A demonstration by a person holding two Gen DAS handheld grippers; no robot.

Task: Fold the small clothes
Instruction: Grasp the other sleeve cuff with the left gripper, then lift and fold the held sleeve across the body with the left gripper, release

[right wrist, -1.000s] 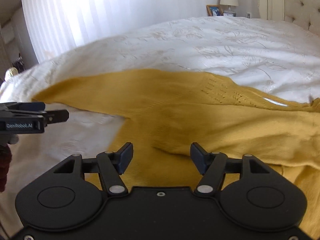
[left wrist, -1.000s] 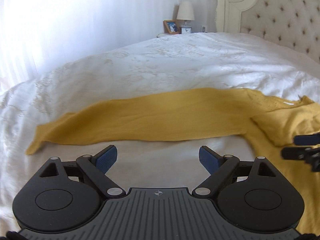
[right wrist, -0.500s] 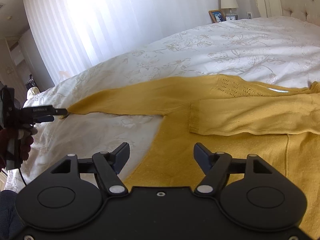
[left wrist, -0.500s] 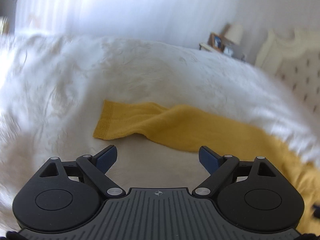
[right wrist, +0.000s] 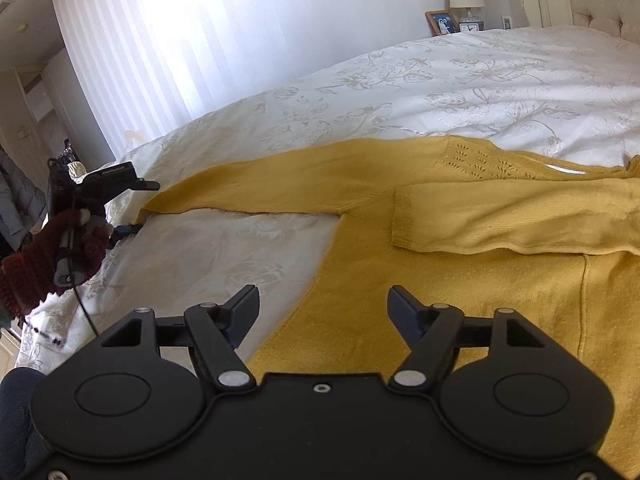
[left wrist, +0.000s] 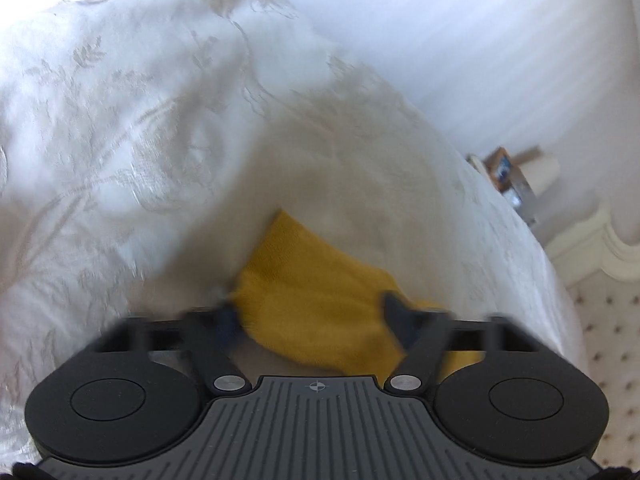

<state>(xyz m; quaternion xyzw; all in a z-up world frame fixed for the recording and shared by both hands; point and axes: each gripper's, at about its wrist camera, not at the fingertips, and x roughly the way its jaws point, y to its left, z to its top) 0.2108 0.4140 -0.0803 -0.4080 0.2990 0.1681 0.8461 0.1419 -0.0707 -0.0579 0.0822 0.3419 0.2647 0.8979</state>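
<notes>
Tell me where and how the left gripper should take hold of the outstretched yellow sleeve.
Grip the cuff end of the sleeve, coming in from beyond its tip along its length. It lies flat on the bedspread, so one finger should probably slide under the edge. The left gripper is open with the cuff already between its fingers.

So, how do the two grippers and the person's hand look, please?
The left gripper has a ribbed dark grey body with a crosshair mark, black arms, silver pivots and blue pads. The right gripper has a smooth black body with round discs. The left hand wears a dark red knitted glove; a thin black cable hangs below it.
</notes>
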